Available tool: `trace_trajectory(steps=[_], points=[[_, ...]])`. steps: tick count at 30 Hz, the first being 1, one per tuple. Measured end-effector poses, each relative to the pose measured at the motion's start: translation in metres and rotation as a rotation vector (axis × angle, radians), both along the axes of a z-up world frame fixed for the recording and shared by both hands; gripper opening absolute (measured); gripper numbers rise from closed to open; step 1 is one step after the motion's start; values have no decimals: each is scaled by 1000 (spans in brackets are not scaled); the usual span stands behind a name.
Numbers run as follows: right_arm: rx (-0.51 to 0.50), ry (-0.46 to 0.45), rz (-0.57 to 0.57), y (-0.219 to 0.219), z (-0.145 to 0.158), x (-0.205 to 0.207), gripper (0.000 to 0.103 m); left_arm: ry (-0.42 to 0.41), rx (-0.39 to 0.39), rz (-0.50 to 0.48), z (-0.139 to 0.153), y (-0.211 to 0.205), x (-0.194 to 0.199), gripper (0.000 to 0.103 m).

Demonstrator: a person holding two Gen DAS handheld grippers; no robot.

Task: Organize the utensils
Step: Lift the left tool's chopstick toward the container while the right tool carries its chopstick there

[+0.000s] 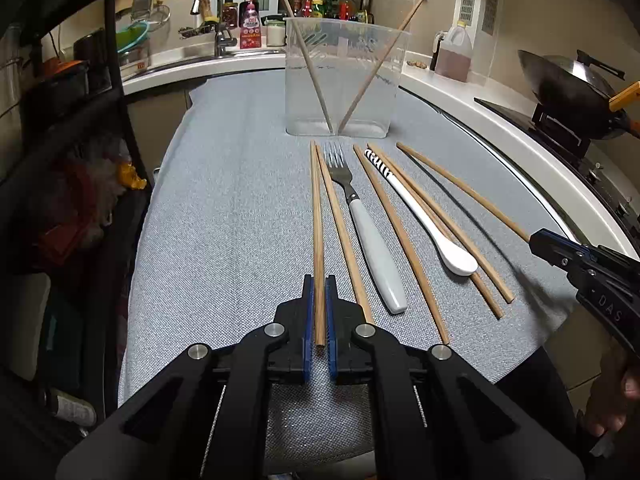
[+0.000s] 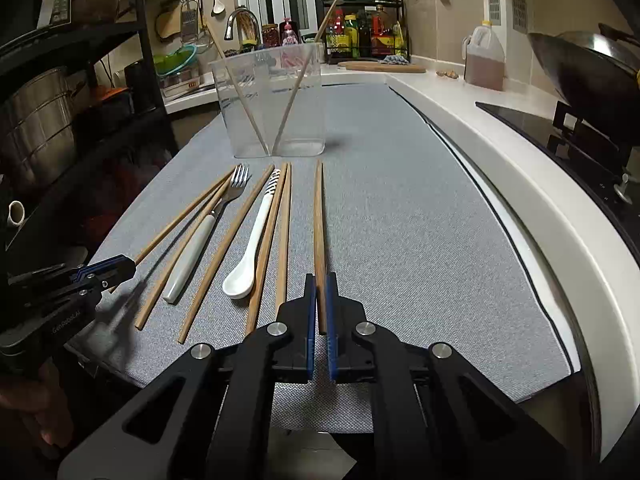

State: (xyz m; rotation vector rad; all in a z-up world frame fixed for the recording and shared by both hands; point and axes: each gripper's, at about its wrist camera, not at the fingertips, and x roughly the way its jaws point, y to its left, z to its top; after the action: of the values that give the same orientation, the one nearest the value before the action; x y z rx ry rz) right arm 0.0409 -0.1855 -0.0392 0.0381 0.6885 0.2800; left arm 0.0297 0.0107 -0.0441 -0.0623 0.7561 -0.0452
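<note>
Two hand-held grippers each clamp a chopstick on the grey surface [image 1: 240,200].
L hand-held gripper [image 1: 319,280] grips leftmost chopstick [image 1: 317,220]; R hand-held gripper [image 2: 321,280] grips rightmost chopstick [image 2: 319,220]; fork [image 1: 360,216], spoon [image 1: 420,208] lie between.

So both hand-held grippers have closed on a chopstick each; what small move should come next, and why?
Probably lift both. The left hand-held gripper is shut on the leftmost chopstick, the right hand-held gripper on the rightmost chopstick, and both sticks seem to lie on the grey mat. The clear container ahead already holds two chopsticks, so raising them clear looks like the step before carrying them there.
</note>
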Motion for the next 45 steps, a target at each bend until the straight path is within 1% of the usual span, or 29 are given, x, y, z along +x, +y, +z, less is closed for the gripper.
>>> trace_trajectory(steps=[11, 19, 25, 31, 45], points=[[-4, -63, -4, -4, 25, -14, 5, -100, 3, 1, 20, 1, -16, 5], [11, -109, -1, -7, 47, -24, 5, -134, -19, -3, 34, 2, -24, 5], [28, -144, 4, -10, 68, -27, 5, -163, -40, 0, 52, 5, -27, 5], [48, -183, 1, -15, 89, -27, 5, -211, -56, -13, 73, 7, -29, 5], [88, -250, 3, -21, 123, -28, 5, -271, -55, -17, 114, 8, -28, 5]])
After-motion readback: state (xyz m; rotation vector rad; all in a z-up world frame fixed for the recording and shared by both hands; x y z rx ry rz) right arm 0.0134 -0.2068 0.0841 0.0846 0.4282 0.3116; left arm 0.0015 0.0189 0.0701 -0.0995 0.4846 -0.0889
